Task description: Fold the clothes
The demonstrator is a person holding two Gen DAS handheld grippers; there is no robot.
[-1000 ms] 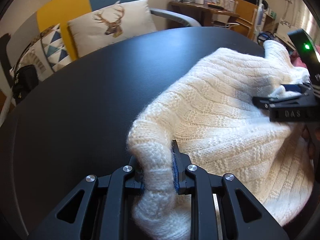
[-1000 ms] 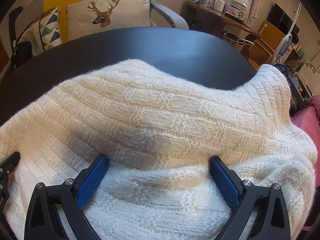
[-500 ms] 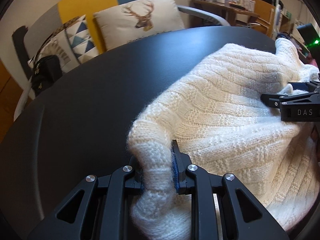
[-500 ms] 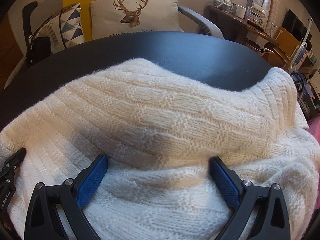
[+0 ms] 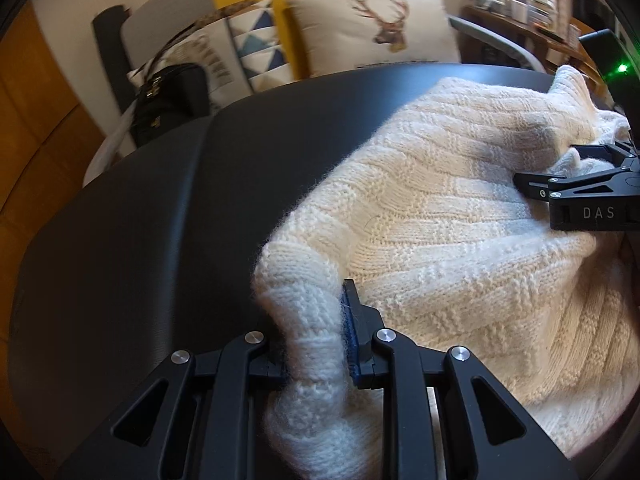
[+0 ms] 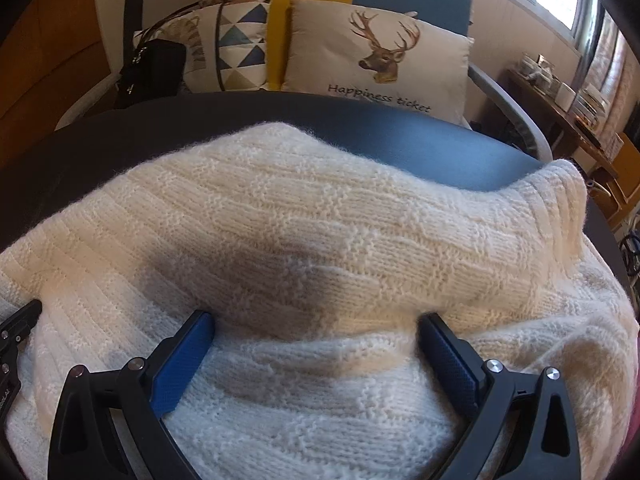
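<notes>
A cream knit sweater (image 5: 440, 208) lies bunched on the black round table (image 5: 140, 220). My left gripper (image 5: 310, 312) is shut on a thick rolled edge of the sweater at its near left corner; the cloth hides the left finger. In the right wrist view the sweater (image 6: 320, 208) fills the frame. My right gripper (image 6: 316, 320) stands wide open, its blue pads (image 6: 180, 368) bare, with its tips tucked under a raised fold and knit lying between the fingers. From the left wrist view the right gripper (image 5: 548, 168) shows at the sweater's right side.
Beyond the table's far edge (image 6: 400, 132) are a deer-print cushion (image 6: 380, 56), a triangle-print cushion (image 6: 240, 48) and a black handbag (image 5: 168, 100) on a sofa. A grey chair arm (image 6: 508, 112) and a cluttered wooden shelf (image 6: 568, 108) stand at the right.
Both grippers have swung sideways together with the sweater; the cushions and the bag have slid right in both views. The left grip and the right jaws look unchanged.
</notes>
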